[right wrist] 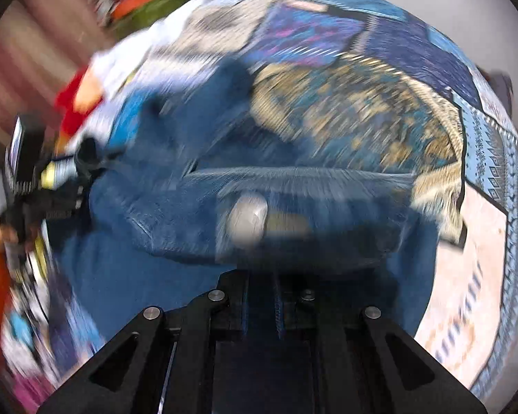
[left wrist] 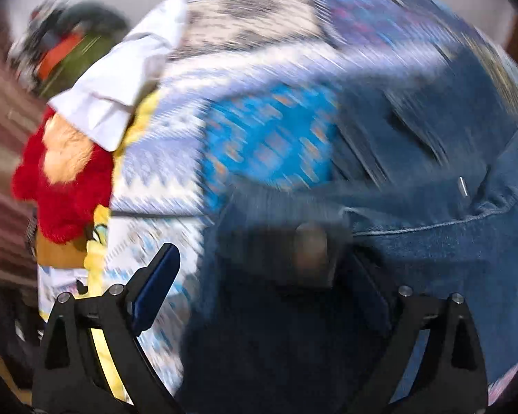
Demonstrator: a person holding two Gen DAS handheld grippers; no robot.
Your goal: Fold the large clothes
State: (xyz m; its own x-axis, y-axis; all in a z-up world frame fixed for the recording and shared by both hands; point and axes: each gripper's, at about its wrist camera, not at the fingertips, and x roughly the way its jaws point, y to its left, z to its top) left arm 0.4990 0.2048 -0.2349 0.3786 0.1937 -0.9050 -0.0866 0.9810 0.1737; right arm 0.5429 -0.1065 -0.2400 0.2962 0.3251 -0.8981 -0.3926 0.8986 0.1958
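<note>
Mid-fold: jeans (left wrist: 431, 158) lie on the quilt (left wrist: 269, 131) at 3 o'clock; left gripper (left wrist: 259, 269) released, right gripper (right wrist: 260, 296) clenched on denim — next, a fresh left-hand grip.

A bed with a patchwork cover (right wrist: 355, 127) carried everything. Blue jeans (left wrist: 449, 227) lay spread on the cover. Near one edge of the bed sat a white cloth (left wrist: 121, 93), and a red fluffy toy (left wrist: 62, 186) was just beside it. Both views were blurry.
</note>
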